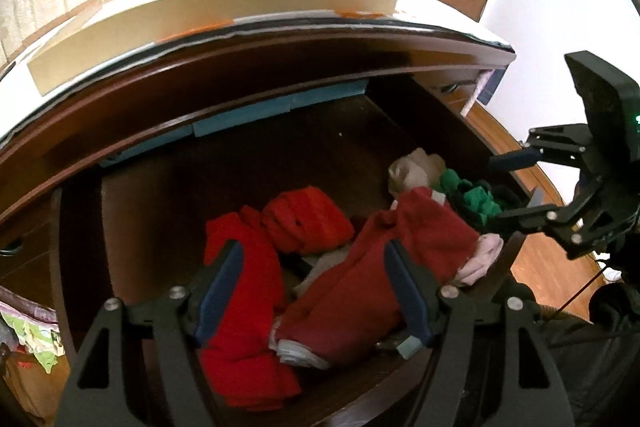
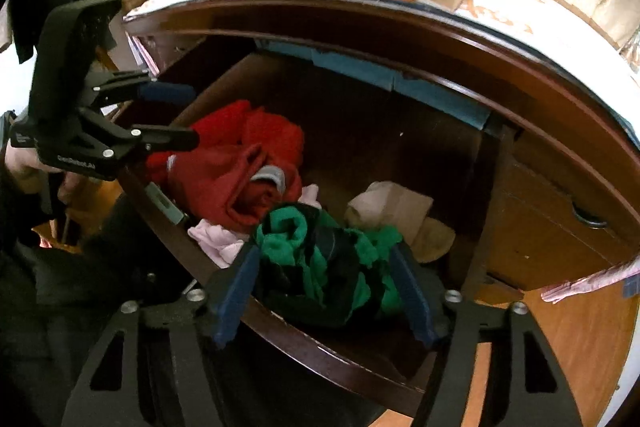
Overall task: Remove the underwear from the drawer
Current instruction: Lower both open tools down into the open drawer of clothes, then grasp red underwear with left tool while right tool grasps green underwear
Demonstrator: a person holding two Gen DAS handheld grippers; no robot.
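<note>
While the drawer [image 2: 280,311] stands pulled out under the dresser top [image 1: 280,67], its back half is bare, so you have room to tilt and lift rearward; mind the front rim near your right gripper [image 2: 326,291] and the top's overhang above. Underwear lies heaped at the front. Your left gripper [image 1: 316,291], jaws released, straddles the dark red piece [image 1: 360,267], pads not pressing. Right jaws flank the green bundle [image 2: 320,259]; whether they pinch it, I cannot tell. Sink deeper, close fully, then lift straight.
</note>
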